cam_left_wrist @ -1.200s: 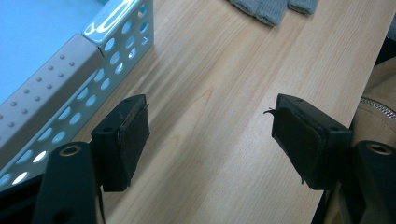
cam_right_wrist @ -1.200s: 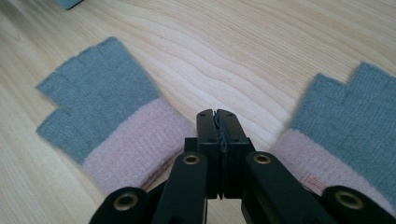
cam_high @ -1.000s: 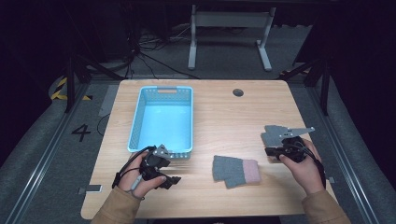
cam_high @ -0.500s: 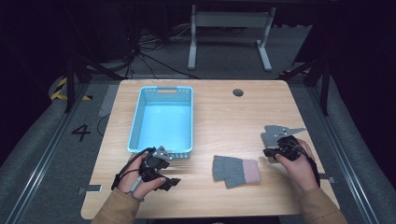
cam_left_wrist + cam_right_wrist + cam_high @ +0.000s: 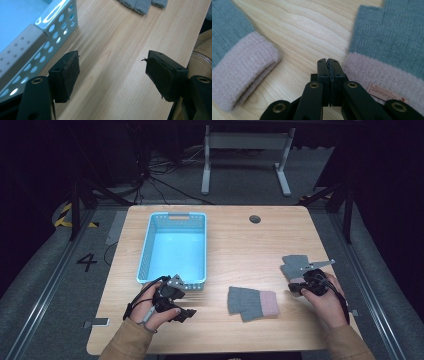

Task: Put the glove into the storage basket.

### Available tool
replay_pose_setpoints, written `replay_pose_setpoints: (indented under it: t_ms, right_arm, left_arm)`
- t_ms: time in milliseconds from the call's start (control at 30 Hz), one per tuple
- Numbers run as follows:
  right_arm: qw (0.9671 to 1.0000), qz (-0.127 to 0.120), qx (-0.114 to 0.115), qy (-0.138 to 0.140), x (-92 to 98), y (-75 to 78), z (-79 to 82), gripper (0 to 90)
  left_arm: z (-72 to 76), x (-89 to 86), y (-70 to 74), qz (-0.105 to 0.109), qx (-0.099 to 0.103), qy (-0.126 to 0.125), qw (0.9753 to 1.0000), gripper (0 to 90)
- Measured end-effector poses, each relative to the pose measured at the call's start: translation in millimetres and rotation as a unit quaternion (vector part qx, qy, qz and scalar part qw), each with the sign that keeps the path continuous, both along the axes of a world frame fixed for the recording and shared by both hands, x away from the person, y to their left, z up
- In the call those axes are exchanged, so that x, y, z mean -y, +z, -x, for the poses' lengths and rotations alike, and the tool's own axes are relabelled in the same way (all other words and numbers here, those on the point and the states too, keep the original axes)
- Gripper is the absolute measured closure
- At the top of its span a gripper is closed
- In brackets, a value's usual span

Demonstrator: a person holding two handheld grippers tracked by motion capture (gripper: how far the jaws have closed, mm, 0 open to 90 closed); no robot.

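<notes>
A wooden surface (image 5: 235,245), pale and stripy. On it, a light blue basket (image 5: 150,245) with little holes in its walls, toward the left, nothing inside.

Near the front middle, a grey glove (image 5: 251,302) with a pink cuff, lying flat. Another grey glove (image 5: 292,267) well to the right of the first, partly hidden under the right hand-held gripper (image 5: 295,287) and its grey plate. Pink cuff on this one too, with a small label, seen in the right gripper view (image 5: 387,75).

Left hand-held gripper (image 5: 187,314) held in the left hand (image 5: 150,310) at the front left, just in front of the basket's near right corner. Jaws wide apart, with bare wood between the two black pads (image 5: 71,72). Nothing in them. Basket wall (image 5: 37,45) just beside the left pad, fingertips of a glove (image 5: 142,5) far off at the top of that view.

Right hand-held gripper (image 5: 328,62) held in the right hand (image 5: 327,302) at the front right. Jaws pressed tight together, with no gap and nothing between them. Tips over bare wood, between the two pink cuffs, the first glove (image 5: 234,62) on one side and the labelled one on the other, very near the edge of the labelled cuff. Hard to tell whether touching it
</notes>
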State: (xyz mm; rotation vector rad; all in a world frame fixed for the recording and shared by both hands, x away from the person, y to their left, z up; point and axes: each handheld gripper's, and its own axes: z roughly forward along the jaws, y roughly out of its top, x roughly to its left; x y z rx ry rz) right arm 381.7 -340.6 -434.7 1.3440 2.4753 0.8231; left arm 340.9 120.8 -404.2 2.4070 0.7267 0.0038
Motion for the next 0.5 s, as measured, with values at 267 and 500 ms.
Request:
replay_pose_setpoints:
  t_ms: [267, 500]
  right_arm:
    - [0.9999, 0.001, -0.004, -0.016, 12.5, -1.0, 7.7, 89.6]
    - [0.9996, 0.0, -0.004, -0.028, 21.7, -1.3, 13.3, 89.6]
  left_arm:
    - [-5.3, 9.2, 0.4, 0.001, 0.002, -0.012, 0.9999, 28.1]
    - [-8.5, 15.0, 0.8, 0.002, 0.001, -0.02, 0.9998, 28.1]
